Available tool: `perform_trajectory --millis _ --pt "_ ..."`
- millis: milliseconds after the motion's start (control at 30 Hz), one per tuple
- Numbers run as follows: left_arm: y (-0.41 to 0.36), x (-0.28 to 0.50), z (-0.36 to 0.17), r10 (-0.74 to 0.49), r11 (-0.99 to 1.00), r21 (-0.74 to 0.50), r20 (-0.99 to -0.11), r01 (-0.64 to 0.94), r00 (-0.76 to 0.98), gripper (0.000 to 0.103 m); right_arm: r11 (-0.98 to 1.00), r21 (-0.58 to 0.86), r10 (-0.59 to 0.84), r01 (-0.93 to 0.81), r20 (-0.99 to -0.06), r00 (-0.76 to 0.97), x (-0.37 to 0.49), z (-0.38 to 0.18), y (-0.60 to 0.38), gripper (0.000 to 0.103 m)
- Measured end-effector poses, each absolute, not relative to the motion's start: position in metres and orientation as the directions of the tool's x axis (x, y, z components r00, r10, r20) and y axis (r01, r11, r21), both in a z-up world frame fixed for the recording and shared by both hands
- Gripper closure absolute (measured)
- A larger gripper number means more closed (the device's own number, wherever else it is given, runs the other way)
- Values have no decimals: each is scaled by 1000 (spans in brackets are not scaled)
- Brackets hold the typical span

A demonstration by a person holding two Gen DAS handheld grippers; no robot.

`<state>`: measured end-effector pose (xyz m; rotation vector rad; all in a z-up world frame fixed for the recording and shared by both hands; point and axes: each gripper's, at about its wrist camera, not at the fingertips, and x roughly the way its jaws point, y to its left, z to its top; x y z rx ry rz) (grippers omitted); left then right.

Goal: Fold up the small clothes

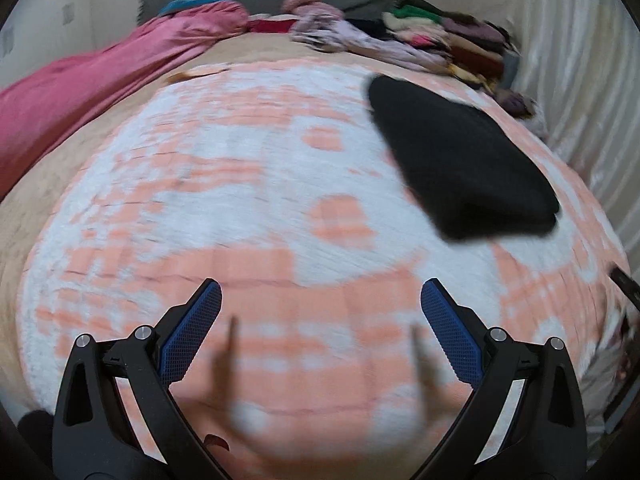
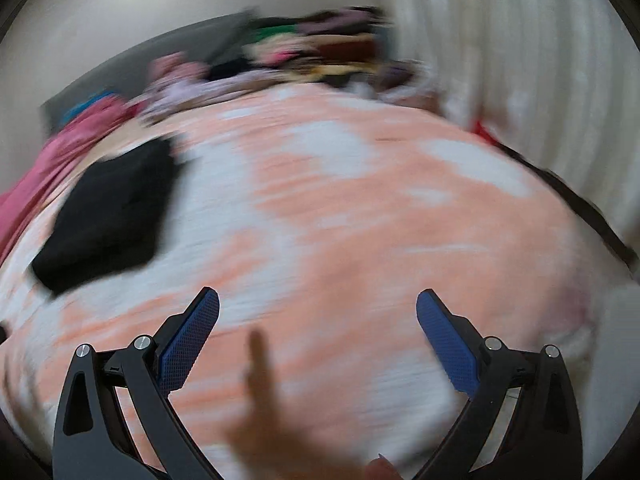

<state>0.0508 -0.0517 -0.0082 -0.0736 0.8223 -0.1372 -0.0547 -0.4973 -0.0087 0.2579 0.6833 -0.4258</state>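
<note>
Folded black garment [image 1: 460, 160] lies flat on peach-and-white bedspread [image 1: 248, 184], clear of left gripper [image 1: 320, 300] and right gripper [image 2: 318, 304], both spread wide, empty; next: reach unfolded pile [image 1: 420, 36] at headboard, pinch one single layer.

Soft indoor light, motion blur, fisheye distortion

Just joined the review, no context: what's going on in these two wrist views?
A person is folding small clothes on a bed with a handheld gripper in each hand. Right now both the left gripper and the right gripper are open and hold nothing, above the peach and white blanket. A black garment lies folded on the blanket, apart from both grippers. A pile of unfolded clothes sits by the headboard. Both views are motion-blurred.
</note>
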Motion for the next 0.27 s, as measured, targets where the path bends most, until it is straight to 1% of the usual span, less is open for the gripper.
perform_trajectory --millis 100,167,267 --pt "1 74 -1 -80 991 -129 -732 -22 677 9 735 96 -454 671 -665 593 -93 -4 -583 5" --pt "45 91 2 19 989 -86 -735 -121 678 9 576 107 -544 810 -689 479 -130 -6 -648 5" --pt "111 115 2 178 965 -2 -731 -263 659 9 331 61 -637 942 -721 271 -188 -17 -721 5"
